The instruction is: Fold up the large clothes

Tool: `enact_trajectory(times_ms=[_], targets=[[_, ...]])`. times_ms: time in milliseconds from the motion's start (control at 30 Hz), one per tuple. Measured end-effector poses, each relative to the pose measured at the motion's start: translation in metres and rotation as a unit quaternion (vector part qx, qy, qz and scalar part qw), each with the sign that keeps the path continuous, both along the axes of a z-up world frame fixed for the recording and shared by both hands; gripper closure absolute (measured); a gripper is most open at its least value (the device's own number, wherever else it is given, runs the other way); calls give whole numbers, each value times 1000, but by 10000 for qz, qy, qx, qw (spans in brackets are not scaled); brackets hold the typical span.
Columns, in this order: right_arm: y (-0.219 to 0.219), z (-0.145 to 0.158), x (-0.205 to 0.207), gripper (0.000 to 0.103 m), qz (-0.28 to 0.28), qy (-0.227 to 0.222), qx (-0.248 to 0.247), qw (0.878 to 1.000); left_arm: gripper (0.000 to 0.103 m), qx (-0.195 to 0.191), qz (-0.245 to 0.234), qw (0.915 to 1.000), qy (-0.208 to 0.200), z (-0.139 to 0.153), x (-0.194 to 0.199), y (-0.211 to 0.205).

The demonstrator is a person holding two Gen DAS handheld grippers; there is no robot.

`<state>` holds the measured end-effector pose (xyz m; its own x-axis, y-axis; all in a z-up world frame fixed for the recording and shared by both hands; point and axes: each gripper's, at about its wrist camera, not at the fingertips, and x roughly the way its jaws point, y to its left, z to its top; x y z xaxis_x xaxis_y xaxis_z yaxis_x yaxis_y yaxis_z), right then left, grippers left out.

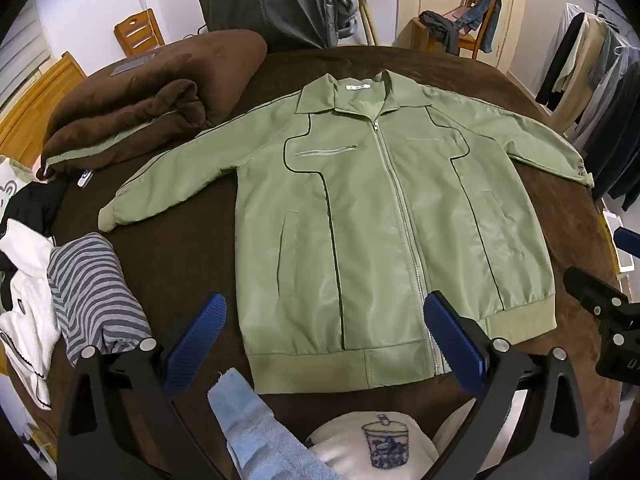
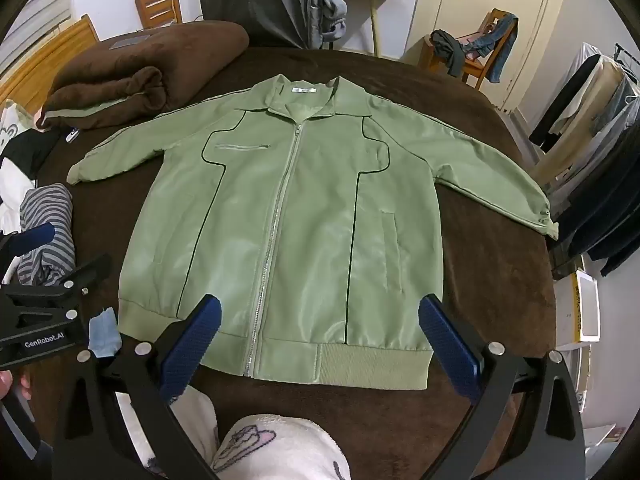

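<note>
Green jacket (image 1: 372, 216) laid out flat, both grippers hovering wide open

The jacket lies front-up, zipped, sleeves spread, in the middle of the brown-covered table (image 2: 492, 280). A folded brown blanket (image 1: 152, 92) sits beyond the jacket's left sleeve, and a striped grey shirt (image 1: 94, 292) is bunched below that same cuff. A light blue towel (image 1: 256, 420) lies just beside the jacket's hem. Left gripper (image 1: 324, 344) and right gripper (image 2: 318, 346) both hang over the hem, jaws spread, nothing between them.
</note>
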<state>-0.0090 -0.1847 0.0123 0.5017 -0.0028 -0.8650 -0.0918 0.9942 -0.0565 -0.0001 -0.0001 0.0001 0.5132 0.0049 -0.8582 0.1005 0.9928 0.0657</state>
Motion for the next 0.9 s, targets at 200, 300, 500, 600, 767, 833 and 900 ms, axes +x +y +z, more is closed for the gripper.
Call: enact_trajectory(times_ms=[200,300,500,600,767,833,900], targets=[[-1,1,0,6,-7,-18,-2,10000,6,72,8,10000,-9,0,0,0],[-2,1,0,6,-11,-23,24,10000,6,44,22,10000,-3,0,0,0],[-3,1,0,6,-15,-24,19,10000,6,11,42,10000,0,1,-1,-2],[-4,1,-1,6,-23,-27,15,10000,6,6,37,10000,3,1,-1,-2],[-9,1,3,6,-21,-28,31,10000,6,2,28,10000,20,1,1,-3],[-9,1,2,6,-19,-29,36,10000,6,-50,41,10000,45,1,2,-3],[-8,1,1,6,-22,-30,39,10000,6,-73,-4,10000,51,3,3,-1]])
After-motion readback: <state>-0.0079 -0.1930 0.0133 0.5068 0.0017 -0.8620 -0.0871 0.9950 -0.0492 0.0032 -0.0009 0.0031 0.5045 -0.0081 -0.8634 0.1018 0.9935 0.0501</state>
